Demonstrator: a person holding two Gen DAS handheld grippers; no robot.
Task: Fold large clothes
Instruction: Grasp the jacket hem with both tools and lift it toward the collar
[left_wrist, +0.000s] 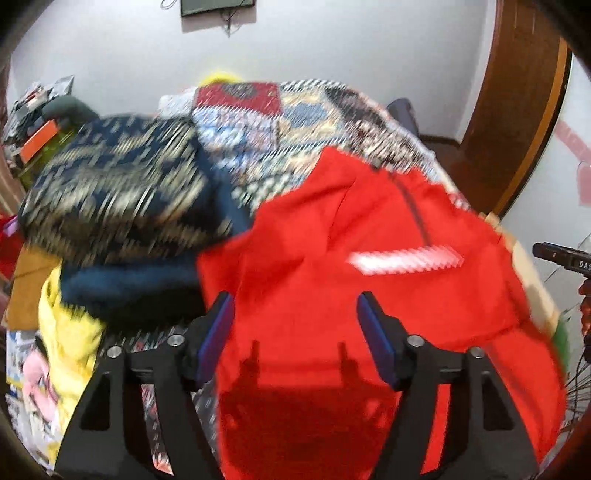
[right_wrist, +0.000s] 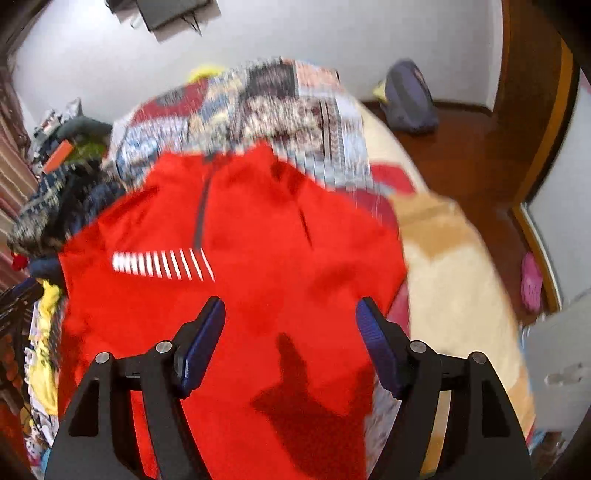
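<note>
Two grippers hang over a bed, both pointing down at a red jacket (left_wrist: 369, 266) that lies spread on a patchwork bedspread (left_wrist: 288, 122). Left gripper (left_wrist: 295, 332): jaws stand wide apart, blue pads facing each other, nothing between them; the red cloth lies below and the gripper's shadow falls on it at the bottom centre of the left wrist view. Right gripper (right_wrist: 291, 332): likewise wide apart and holding nothing, its shadow dark on the cloth at lower centre of the right wrist view. No earlier picture to compare. Both views are blurred. The jacket fills the centre and lower right of the left view and the centre of the right view; a dark zip (right_wrist: 201, 218) runs down from the collar near the top of the frame, and a white striped patch (right_wrist: 162, 266) sits left of centre on the chest. A dark blue patterned garment (left_wrist: 118, 192) lies bunched in the left half of the left view, touching the jacket's edge. Just below it, at lower left, lies a yellow garment (left_wrist: 70, 332). In the right wrist view a cream blanket (right_wrist: 454, 295) lies beside the jacket on the right side of the frame, and a grey bag (right_wrist: 410, 99) sits on the wooden floor (right_wrist: 472, 162) at upper right. A tip of the other gripper shows at the right edge of the left view, mid-height.
</note>
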